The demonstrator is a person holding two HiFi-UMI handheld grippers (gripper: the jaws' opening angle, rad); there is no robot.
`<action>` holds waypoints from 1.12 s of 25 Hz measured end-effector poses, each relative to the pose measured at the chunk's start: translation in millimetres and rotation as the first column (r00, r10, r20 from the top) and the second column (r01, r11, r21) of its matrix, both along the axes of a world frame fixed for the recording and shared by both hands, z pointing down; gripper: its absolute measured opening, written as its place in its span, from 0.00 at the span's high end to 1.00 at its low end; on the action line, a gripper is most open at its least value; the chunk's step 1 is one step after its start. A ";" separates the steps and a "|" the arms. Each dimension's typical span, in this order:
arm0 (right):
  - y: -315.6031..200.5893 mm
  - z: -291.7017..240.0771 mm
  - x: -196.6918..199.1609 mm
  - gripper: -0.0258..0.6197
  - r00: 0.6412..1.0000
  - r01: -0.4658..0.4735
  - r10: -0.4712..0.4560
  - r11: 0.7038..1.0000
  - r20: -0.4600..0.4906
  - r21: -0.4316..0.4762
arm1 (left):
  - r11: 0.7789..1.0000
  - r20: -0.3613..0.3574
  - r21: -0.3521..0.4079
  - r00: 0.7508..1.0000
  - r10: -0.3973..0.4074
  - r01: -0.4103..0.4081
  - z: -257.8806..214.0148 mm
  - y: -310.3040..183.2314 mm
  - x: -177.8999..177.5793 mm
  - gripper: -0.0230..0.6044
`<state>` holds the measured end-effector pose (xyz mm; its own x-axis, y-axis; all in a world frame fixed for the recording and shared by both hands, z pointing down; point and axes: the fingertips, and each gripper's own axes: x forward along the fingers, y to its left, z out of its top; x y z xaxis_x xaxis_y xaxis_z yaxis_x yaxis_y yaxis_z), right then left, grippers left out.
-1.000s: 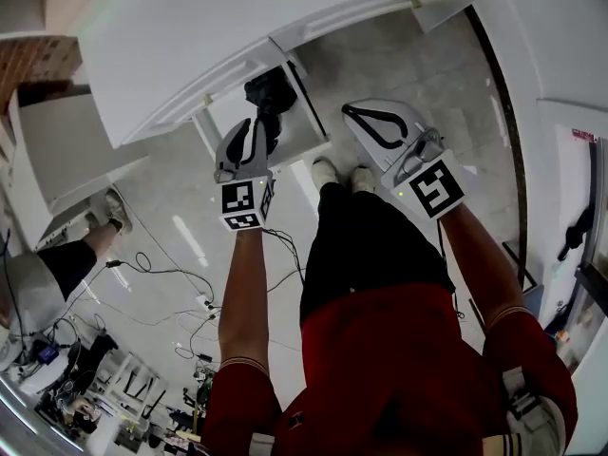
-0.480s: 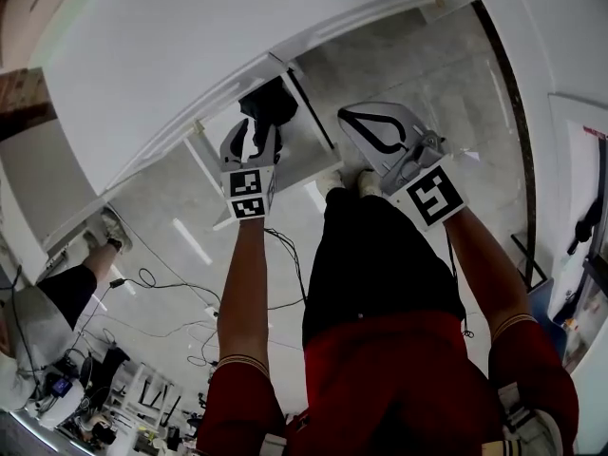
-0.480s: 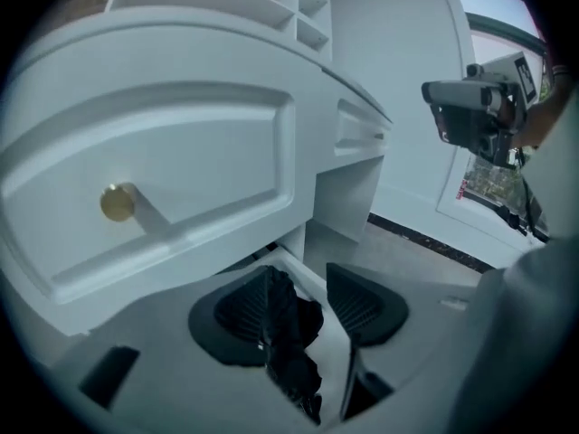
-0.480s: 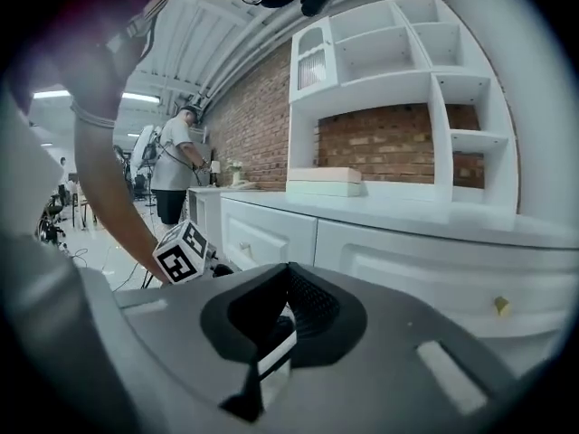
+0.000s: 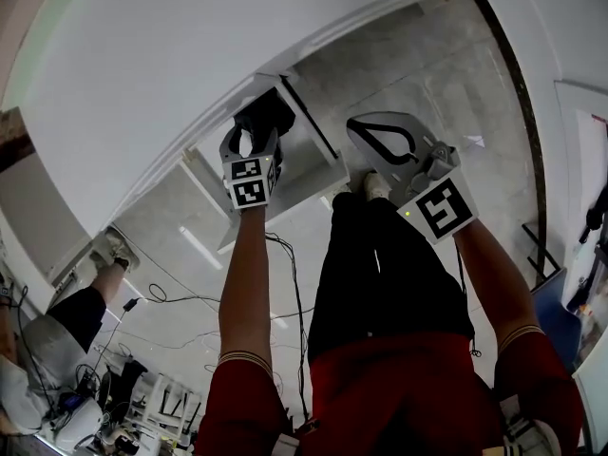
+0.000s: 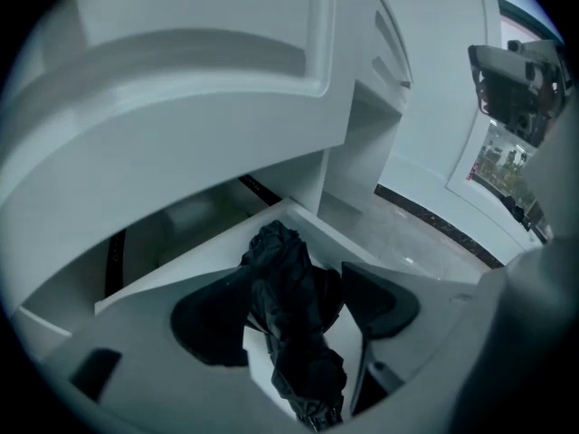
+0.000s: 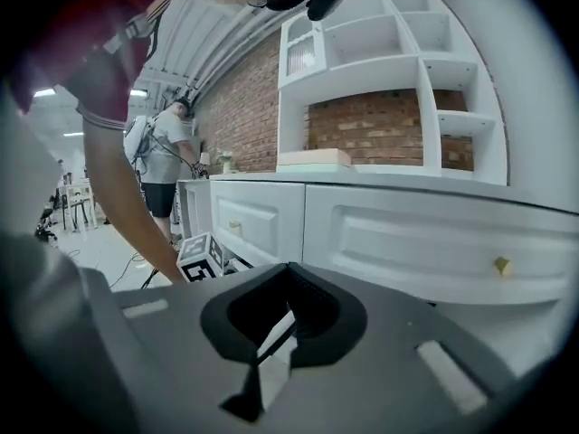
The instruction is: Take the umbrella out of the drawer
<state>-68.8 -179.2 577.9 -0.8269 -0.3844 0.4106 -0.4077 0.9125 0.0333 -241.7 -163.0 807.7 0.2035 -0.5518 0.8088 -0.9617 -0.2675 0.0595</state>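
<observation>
A folded black umbrella lies in the open white drawer of a low cabinet. My left gripper points steeply down into the drawer. Its jaws are opening and stand wide on either side of the umbrella, and the pads do not press on it. My right gripper hangs to the right of the drawer, above the floor, with its tips together and nothing between them.
A white cabinet with brass knobs and brick-backed shelves stands ahead. My feet are just before the drawer. Cables trail on the floor at left, near a seated person. Another person stands farther back.
My left gripper has gone down into the drawer and its jaws have spread from nearly shut to wide around the umbrella. The right gripper has sunk a little and stays shut.
</observation>
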 end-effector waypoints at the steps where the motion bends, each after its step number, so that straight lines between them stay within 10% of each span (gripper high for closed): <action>1: 0.0 3.6 0.8 0.94 1.000 -0.005 0.005 1.000 -0.003 -0.005 | 1.000 0.004 -0.012 1.000 -0.001 0.001 7.1 -1.4 -0.9 0.45; 20: -1.8 44.9 0.1 0.94 1.000 -0.017 0.016 0.999 -0.023 -0.039 | 0.975 0.025 -0.202 0.996 -0.087 0.090 105.2 3.2 -10.2 0.39; 28: 4.4 47.7 11.3 0.94 0.999 -0.025 0.023 0.998 -0.031 -0.049 | 0.972 0.023 -0.227 0.998 -0.056 0.060 104.0 2.0 -8.4 0.54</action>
<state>-57.5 -174.8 625.7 -0.8045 -0.3827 0.4542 -0.4290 0.9033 0.0012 -250.2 -161.0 911.7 0.1626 -0.3634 0.9173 -0.9766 -0.1922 0.0970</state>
